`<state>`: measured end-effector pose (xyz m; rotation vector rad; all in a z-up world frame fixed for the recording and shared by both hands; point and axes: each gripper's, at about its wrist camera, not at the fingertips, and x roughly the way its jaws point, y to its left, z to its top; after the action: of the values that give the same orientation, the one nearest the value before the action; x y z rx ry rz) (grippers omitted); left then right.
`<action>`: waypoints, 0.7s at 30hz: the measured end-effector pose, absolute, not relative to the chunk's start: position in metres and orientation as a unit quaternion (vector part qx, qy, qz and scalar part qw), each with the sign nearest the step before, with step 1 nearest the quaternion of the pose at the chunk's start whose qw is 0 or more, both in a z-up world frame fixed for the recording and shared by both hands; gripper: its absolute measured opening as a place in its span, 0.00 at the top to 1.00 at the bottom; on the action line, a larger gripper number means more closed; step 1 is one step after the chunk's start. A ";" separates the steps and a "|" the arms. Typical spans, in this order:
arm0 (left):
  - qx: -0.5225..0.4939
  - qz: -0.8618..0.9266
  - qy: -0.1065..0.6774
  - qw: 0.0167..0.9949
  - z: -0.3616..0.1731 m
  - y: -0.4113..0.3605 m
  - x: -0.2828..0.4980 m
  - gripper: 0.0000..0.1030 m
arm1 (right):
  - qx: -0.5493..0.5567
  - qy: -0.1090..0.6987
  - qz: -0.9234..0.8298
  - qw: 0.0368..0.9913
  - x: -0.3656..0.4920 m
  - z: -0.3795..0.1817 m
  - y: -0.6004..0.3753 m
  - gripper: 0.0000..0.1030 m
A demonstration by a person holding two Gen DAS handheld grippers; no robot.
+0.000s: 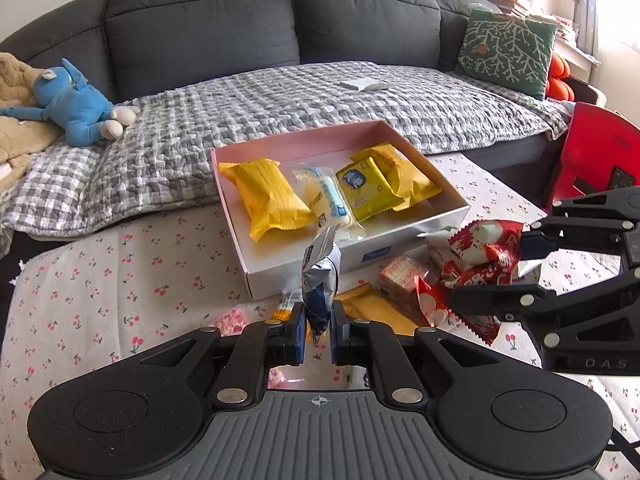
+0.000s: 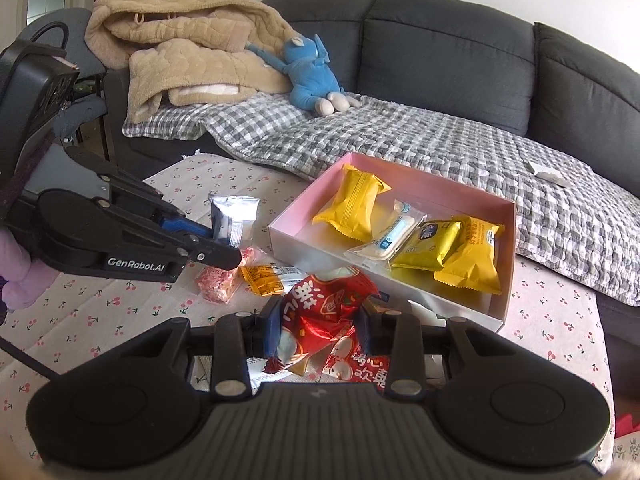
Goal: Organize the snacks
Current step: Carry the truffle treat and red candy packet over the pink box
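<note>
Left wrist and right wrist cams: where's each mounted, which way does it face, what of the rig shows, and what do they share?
Left wrist: sits on the left gripper, faces the sofa across the table; own jaws shut on a silver-blue snack packet; right gripper enters from the right.
Right wrist: sits on the right gripper, faces the sofa from further right; own jaws shut on a red snack bag; left gripper enters from the left.
Shared: the pink-lined box of yellow packets, the blue plush toy.
</note>
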<state>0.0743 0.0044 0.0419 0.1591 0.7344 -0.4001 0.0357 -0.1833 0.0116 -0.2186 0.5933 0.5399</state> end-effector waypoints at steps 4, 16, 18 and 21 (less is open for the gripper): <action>0.085 -0.185 0.359 0.911 0.044 -0.005 0.098 0.91 | -0.102 0.286 0.261 0.916 0.040 0.014 -0.185 0.67; 0.094 -0.161 0.371 0.910 0.035 -0.021 0.156 0.91 | -0.087 0.289 0.249 0.920 0.058 0.016 -0.193 0.67; 0.094 -0.158 0.374 0.909 0.031 -0.022 0.163 0.91 | -0.085 0.290 0.246 0.921 0.061 0.015 -0.195 0.67; 0.092 -0.152 0.380 0.908 0.025 -0.023 0.173 0.91 | -0.083 0.291 0.241 0.922 0.065 0.015 -0.196 0.67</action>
<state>0.1728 -0.0234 0.0253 0.1897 0.7839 -0.3130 0.0648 -0.1964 0.0150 -0.1698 0.5971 0.4957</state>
